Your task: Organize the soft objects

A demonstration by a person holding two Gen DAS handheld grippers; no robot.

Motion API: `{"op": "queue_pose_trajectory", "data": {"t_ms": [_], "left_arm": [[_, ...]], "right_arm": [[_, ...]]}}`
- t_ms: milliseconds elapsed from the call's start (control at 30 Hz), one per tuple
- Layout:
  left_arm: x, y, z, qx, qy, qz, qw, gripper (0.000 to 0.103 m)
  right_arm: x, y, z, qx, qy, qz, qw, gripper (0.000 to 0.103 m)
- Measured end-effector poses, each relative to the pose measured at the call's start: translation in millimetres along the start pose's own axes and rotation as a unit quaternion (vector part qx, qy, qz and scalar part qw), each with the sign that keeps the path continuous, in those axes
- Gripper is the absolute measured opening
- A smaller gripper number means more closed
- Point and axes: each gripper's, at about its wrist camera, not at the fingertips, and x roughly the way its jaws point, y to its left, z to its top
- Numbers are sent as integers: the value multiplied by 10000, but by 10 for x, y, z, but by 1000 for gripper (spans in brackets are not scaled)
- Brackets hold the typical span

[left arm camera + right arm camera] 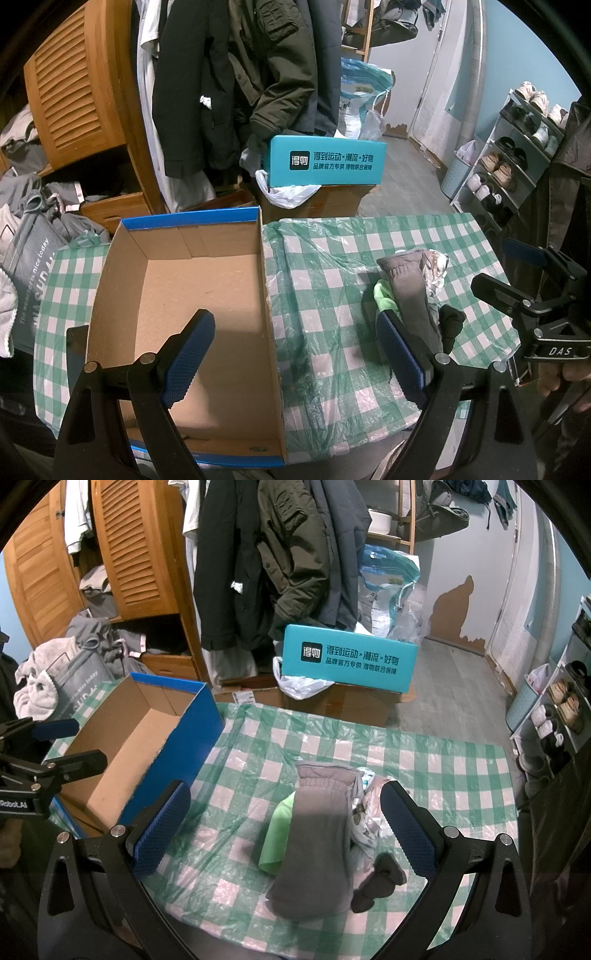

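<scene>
Left wrist view
Landmark: open shoe box (192, 295), bare cardboard inside, on the green checked tablecloth (332, 258).
Left gripper (291, 354): jaws spread wide, nothing held; one blue pad over the box floor, the other outside the box's right wall, by the sock pile.
Sock pile (413, 291): right of the box, well apart from it; a grey sock on top, green and dark pieces beside it.
Right gripper (517, 280): far right of the box, beyond the pile, fingers parted.

Right wrist view
Right gripper (284, 827): held low, tilted down, jaws wide, empty; pads either side of the pile.
Grey sock (317, 842): lies lengthwise right of the box (147, 738), over a green sock (277, 842).
Left gripper (59, 746): at the box's left edge, fingers apart.
</scene>
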Motion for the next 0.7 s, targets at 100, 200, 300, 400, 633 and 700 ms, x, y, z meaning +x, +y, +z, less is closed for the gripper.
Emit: {"op": "queue_pose_trajectory", "data": {"t_ms": [100,200,300,400,633,700], "left_arm": [[3,-3,-11,1,5,-1,10000,91],[1,1,5,0,6,2,10000,91],[7,-2,-8,-7,16,-3,10000,91],[27,-20,-41,3,43,-5,10000,91],[125,-130,-59,68,190,-22,9998,91],[158,-165,-27,91,268,-42,9996,91]], "right_arm": [[-5,2,3,3,3,3,10000,101],[-4,1,7,1,7,-1,10000,101],[-4,1,17,2,9,0,10000,101],[-5,2,31,3,11,-4,10000,101],[45,-139,-188,86,65,-126,9999,101],[47,-174,-215,115,76,-162,9998,101]]}}
